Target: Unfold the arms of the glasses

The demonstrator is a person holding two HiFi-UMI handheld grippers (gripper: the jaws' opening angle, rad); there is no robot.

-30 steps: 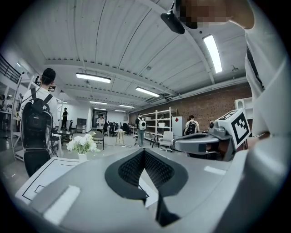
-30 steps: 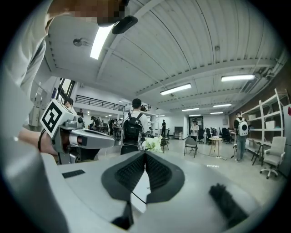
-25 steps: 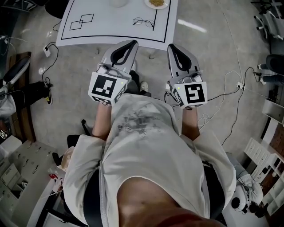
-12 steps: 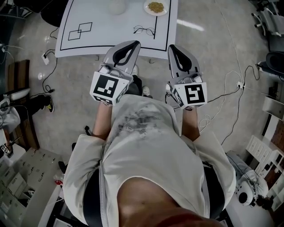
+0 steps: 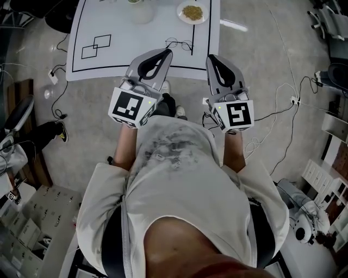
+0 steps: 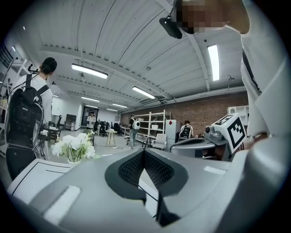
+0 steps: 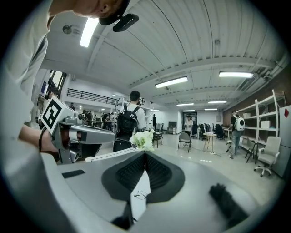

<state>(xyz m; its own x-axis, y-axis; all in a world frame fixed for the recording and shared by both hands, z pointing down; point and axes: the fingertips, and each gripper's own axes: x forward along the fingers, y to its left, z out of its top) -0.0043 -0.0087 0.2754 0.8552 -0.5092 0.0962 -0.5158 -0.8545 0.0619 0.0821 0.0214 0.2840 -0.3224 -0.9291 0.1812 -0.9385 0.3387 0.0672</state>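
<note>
Left gripper [image 5: 162, 53] and right gripper [image 5: 213, 57] were both shut and empty. The glasses [image 5: 179, 44] lay on the table [image 5: 136, 51], at 12 o'clock between them. Thin wire, so probably light, fragile and slippery; best to steady the bridge and pinch an arm's tip.

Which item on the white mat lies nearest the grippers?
The wire-framed glasses, by the mat's near line; the food plate and white vase sit farther back.

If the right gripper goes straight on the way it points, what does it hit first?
Likely the glasses: they show straight ahead of the right gripper, below its shut tips, on the white table. Height is unclear; the table's near edge might come first.
</note>
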